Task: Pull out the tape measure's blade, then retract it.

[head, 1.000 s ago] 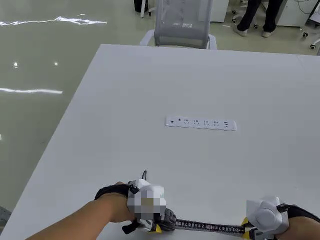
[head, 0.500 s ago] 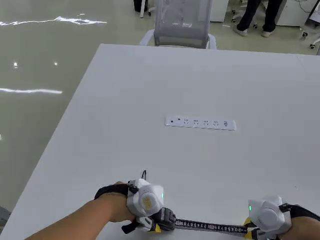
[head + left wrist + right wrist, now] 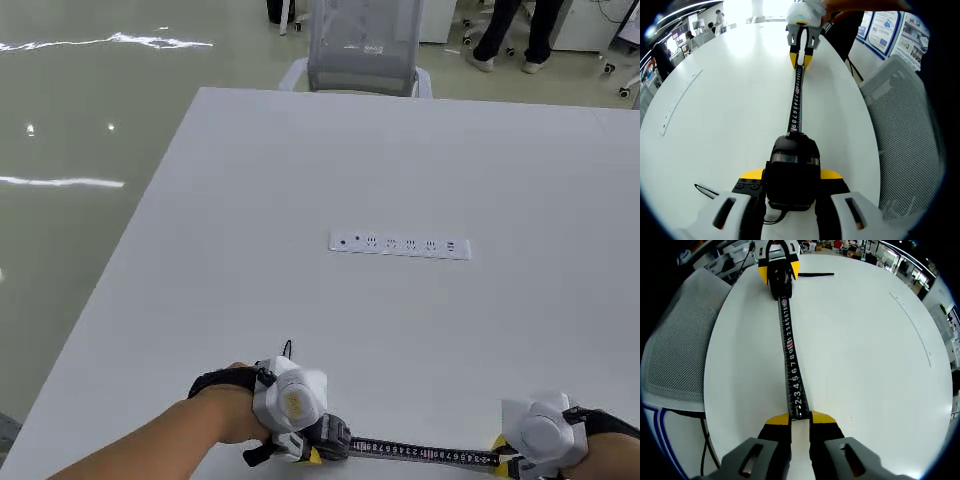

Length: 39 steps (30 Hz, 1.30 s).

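tape measure [image 3: 792,170]: black case clamped between the yellow-tipped jaws of the left gripper [image 3: 792,176], resting at the near edge of the white table [image 3: 300,180].
blade [image 3: 790,355]: drawn out flat along the table edge, numbers up, stretched straight from the case to the right gripper [image 3: 800,419]; tip pinched tight between that gripper's jaws.
change: slightly more blade showing than a second ago; right gripper shifted a little further from the case, left gripper holding its place.
meaning: pull-out probably near its end; retraction not yet begun.
next: likely easing the tip back toward the case under control, to avoid a snap-back.
surroundings: power strip [image 3: 400,245] well apart toward mid-table; grey mesh chair [image 3: 365,45] at the far edge.
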### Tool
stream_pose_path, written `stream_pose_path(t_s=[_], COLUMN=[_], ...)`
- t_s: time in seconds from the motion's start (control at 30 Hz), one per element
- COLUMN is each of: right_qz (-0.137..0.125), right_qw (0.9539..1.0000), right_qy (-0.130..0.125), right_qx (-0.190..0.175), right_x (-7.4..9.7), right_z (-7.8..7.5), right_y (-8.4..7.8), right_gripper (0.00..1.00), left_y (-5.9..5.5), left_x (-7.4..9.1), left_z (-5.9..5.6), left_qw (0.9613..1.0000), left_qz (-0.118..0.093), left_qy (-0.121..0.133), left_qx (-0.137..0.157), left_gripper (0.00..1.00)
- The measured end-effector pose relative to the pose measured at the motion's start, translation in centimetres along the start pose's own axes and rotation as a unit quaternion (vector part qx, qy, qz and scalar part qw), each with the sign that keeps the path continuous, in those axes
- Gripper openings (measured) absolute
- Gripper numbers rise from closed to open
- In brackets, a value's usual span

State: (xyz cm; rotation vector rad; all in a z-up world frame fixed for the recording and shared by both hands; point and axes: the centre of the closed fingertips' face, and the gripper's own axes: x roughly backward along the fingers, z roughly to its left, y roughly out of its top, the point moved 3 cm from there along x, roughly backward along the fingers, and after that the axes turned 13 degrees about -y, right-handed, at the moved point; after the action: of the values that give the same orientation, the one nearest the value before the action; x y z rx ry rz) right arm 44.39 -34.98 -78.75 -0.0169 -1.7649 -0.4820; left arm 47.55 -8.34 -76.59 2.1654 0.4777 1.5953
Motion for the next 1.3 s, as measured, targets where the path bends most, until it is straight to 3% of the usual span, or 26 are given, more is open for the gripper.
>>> stream_pose_path(t_s=[1.3], right_qz=[0.007], right_qw=[0.9999], right_qy=[-0.004], right_qx=[-0.007], right_x=[0.4], right_z=[-0.2], right_y=[-1.2], right_gripper=[0.11], left_y=[0.0], left_x=[0.0], left_z=[0.0], left_qw=[1.0000], left_qz=[0.001], left_qy=[0.001], left_qx=[-0.001], left_gripper=[0.34])
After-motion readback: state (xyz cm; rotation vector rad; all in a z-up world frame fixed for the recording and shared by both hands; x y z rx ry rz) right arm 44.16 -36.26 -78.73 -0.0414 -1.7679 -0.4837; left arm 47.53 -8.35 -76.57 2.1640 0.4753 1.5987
